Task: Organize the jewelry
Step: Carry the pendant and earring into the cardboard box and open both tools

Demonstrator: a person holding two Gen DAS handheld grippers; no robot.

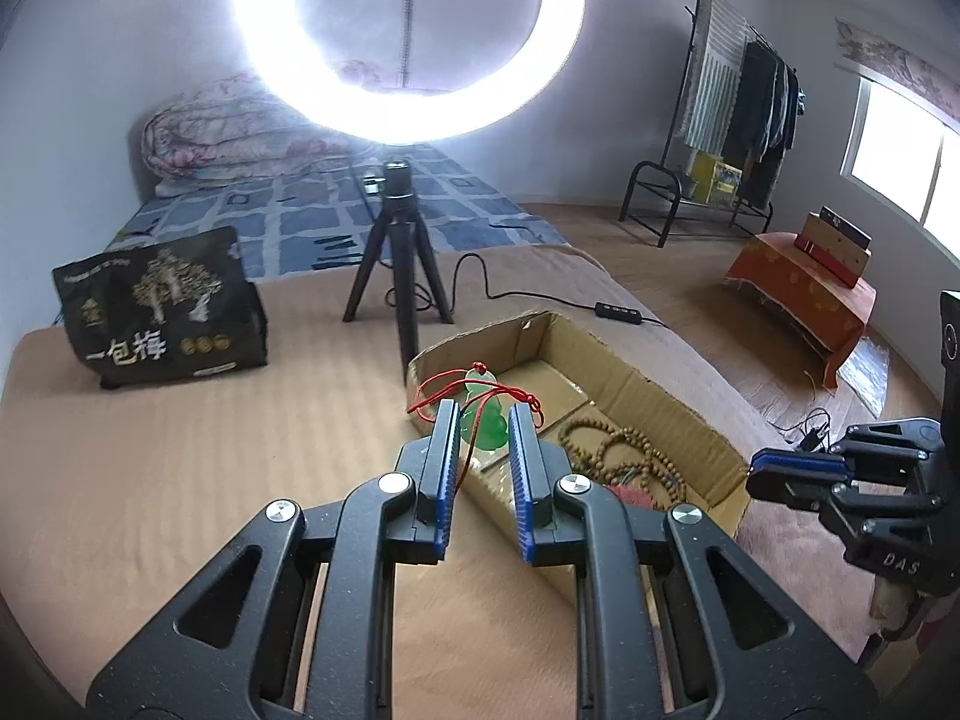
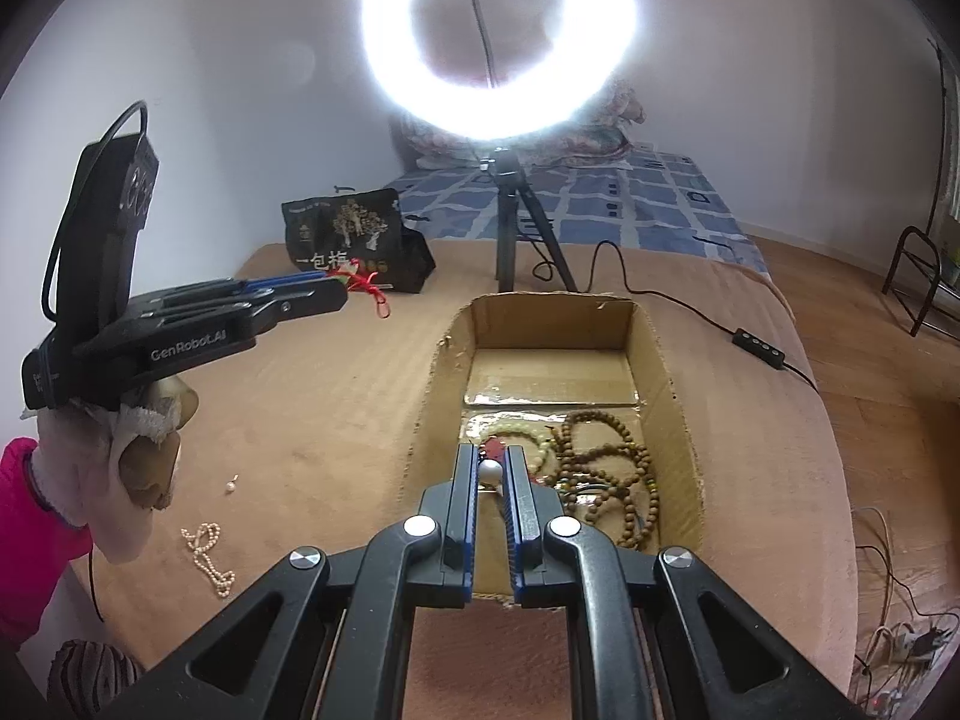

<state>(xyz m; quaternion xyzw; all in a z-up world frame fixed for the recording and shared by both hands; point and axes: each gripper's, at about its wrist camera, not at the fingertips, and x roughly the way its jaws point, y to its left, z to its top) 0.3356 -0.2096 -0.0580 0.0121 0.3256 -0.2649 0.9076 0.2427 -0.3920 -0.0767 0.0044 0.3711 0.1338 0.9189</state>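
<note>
On a tan padded surface (image 2: 336,420) we find a lit ring light (image 1: 408,36) on a black tripod (image 1: 399,276), standing just behind an open cardboard box (image 2: 651,360). Its cable and inline switch (image 2: 759,348) trail off to the right of the box. A black printed bag (image 1: 159,306) sits well to the left, and a bed with a blue checked cover (image 1: 336,216) lies beyond.

Inside the box, at its near end, we see a heap of brown wooden bead strands (image 2: 612,468) beside paler beads (image 2: 534,444). Out on the tan surface lie a white pearl strand (image 2: 207,558), its length running toward the camera, and a small loose pearl piece (image 2: 231,485).

Our left gripper (image 1: 483,420) pinches a green gourd-shaped pendant (image 1: 486,414) on a red cord (image 1: 432,396). The pendant stands upright, narrow end up, over the near left corner of the box, its cord looping out to the left. A hand wrapped in white cloth (image 2: 120,450), with a red sleeve (image 2: 30,540), holds it angled down.

Our right gripper (image 2: 492,468), jaws nearly together, pinches a small white pearl (image 2: 489,471) over the near end of the box, above the beads, also pointing downward.
</note>
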